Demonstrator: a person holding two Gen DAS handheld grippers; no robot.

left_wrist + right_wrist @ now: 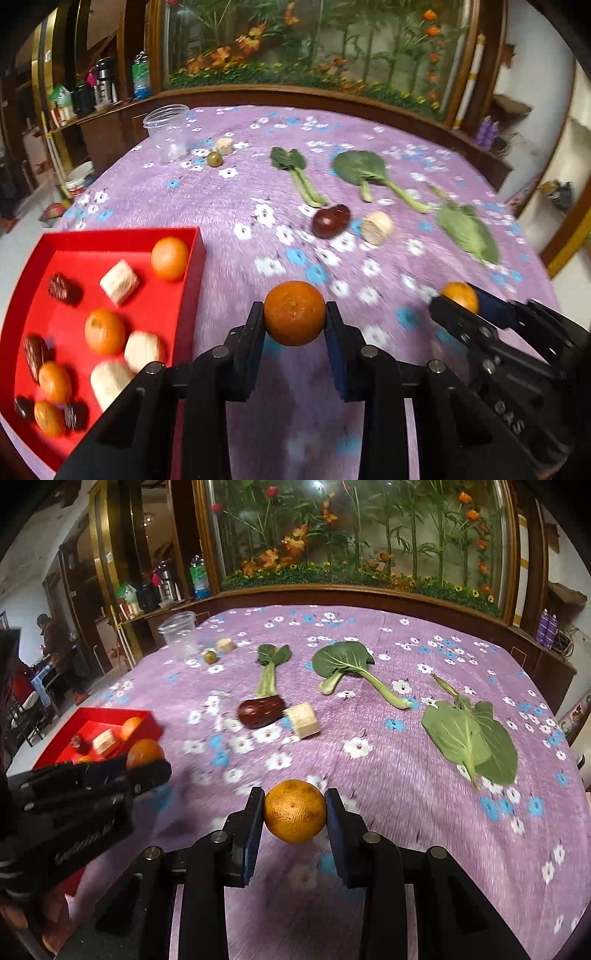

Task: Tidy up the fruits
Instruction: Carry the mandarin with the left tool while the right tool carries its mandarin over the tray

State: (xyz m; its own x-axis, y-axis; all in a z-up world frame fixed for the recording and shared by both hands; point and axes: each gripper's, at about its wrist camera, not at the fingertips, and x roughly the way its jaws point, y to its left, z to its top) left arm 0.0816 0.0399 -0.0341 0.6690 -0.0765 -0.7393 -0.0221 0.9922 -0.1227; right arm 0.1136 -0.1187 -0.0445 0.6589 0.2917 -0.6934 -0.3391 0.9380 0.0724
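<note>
In the left wrist view my left gripper [294, 314] is shut on a dark orange mandarin [294, 321], held above the purple flowered cloth just right of the red tray [110, 233]. The tray holds several mandarins, pale cut chunks and dark dates. My right gripper [295, 801] is shut on a lighter mandarin [295, 812], also lifted off the cloth. Each gripper shows in the other's view: the right gripper [458, 301] at the lower right, the left gripper [146, 766] at the left beside the red tray [110, 712].
On the cloth lie a dark red fruit [260, 710] touching a pale chunk [303, 720], three leafy greens [469, 734], a small green fruit [214, 158], another pale chunk [224, 146] and a clear plastic cup [168, 133]. A wooden cabinet edge runs behind the table.
</note>
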